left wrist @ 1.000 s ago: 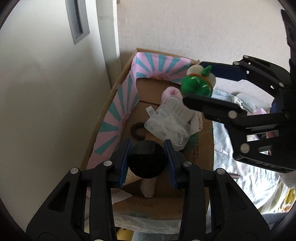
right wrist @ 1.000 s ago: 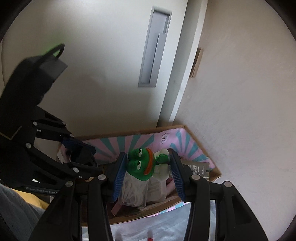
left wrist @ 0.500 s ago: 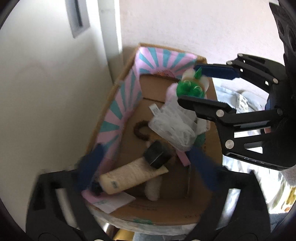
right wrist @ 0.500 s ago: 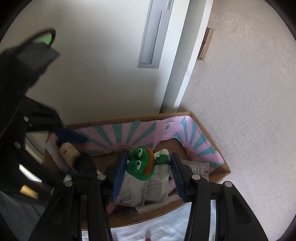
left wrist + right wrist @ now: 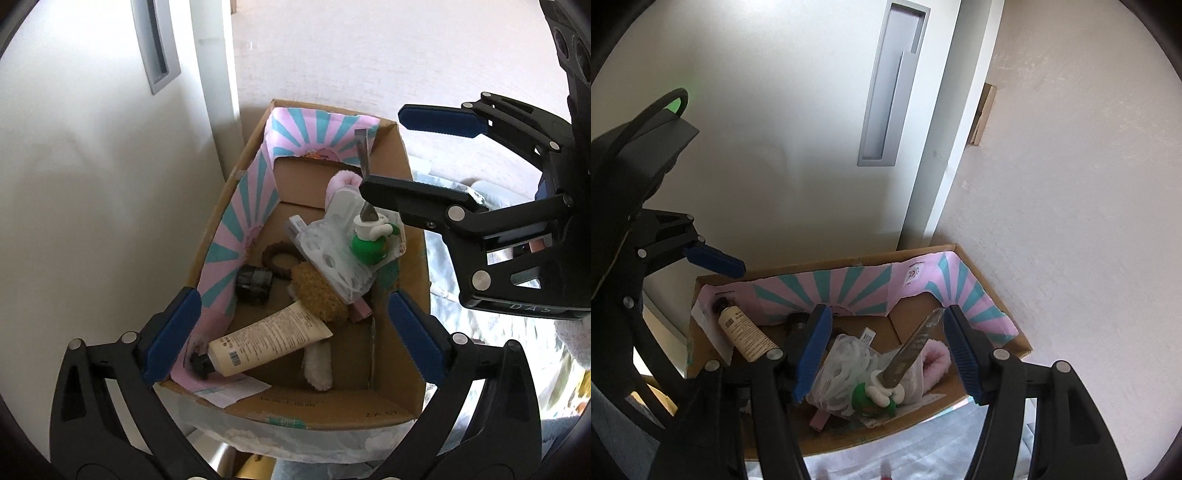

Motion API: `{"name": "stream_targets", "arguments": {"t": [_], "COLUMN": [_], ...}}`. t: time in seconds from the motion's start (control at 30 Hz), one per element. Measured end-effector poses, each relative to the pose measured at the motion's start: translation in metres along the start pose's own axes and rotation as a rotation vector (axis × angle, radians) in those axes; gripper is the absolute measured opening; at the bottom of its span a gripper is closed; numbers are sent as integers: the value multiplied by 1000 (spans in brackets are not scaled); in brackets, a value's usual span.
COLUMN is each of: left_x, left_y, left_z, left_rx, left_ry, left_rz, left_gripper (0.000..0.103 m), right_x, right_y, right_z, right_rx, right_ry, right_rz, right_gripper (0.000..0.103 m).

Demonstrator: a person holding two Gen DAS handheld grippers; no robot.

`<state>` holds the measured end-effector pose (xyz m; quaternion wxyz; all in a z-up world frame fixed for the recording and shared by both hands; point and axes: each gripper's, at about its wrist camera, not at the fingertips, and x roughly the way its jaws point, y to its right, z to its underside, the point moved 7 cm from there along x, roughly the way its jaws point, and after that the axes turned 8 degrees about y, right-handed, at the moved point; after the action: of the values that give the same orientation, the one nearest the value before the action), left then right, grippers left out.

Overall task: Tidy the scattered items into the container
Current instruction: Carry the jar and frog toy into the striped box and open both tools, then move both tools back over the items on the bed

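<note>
The left gripper (image 5: 291, 334) hangs over the near end of the cardboard box (image 5: 391, 369), its blue pads spread wide with nothing between them; directly below it lies a cream tube (image 5: 269, 341) with a black cap, and just ahead of that a small black jar (image 5: 255, 284) against the pink-and-teal lining (image 5: 240, 229); a brown fuzzy toy (image 5: 317, 291) rests on the tube's flat end; beyond it sits a clear plastic pack (image 5: 332, 251). The right gripper (image 5: 886, 354) is also parted and empty, poised above the box's far half; beneath its fingers the green frog toy (image 5: 871, 402) lies on the plastic pack, inside the box, with a long grey file-like blade (image 5: 912, 350) rising from it toward the right finger; a pink fluffy item (image 5: 936, 360) sits just beyond.
</note>
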<state>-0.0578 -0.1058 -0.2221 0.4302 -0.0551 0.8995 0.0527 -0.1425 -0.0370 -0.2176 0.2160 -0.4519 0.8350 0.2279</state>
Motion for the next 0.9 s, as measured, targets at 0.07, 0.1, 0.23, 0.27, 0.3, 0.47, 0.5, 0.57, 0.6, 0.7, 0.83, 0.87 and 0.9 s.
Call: {"name": "stream_targets", "arguments": {"t": [0.07,0.1,0.23,0.27,0.3,0.47,0.5,0.57,0.6,0.7,0.83,0.87,0.9], "left_x": [-4,-5,-12,-14,-16,-29,-32,-37,-40,-46,-49,-49,-49], "left_y": [1,2,3,2,2,-2,-1,3,6,19,50,57,66], "left_z": [0,0,0,0,-1,-10,-14,-22,-26,-37,-48,-49,-51], "left_rx": [4,8,34,37,37,13,8,11,18,49,112,126,144], "left_ry": [6,9,15,17,21,43,49,66,75,100,117,118,119], "left_rz": [1,1,-24,-27,-29,-2,10,26,32,54,99,110,122], "left_gripper": [101,101,101,101,101,101,101,101,101,101,101,101,101], "right_x": [-4,-6,-15,-17,-19,-45,-51,-66,-74,-101,-142,-152,-163], "right_y": [0,0,3,4,6,28,34,48,56,81,111,118,124], "right_z": [1,2,4,5,6,11,13,21,26,45,76,85,95], "right_rx": [6,9,29,39,48,129,146,177,191,236,335,365,395], "right_ry": [0,1,2,-5,-7,12,12,8,7,-1,-7,-6,-9], "right_rz": [10,14,35,46,54,118,134,175,198,287,400,426,454], "right_gripper": [59,59,59,59,59,59,59,59,59,59,59,59,59]}}
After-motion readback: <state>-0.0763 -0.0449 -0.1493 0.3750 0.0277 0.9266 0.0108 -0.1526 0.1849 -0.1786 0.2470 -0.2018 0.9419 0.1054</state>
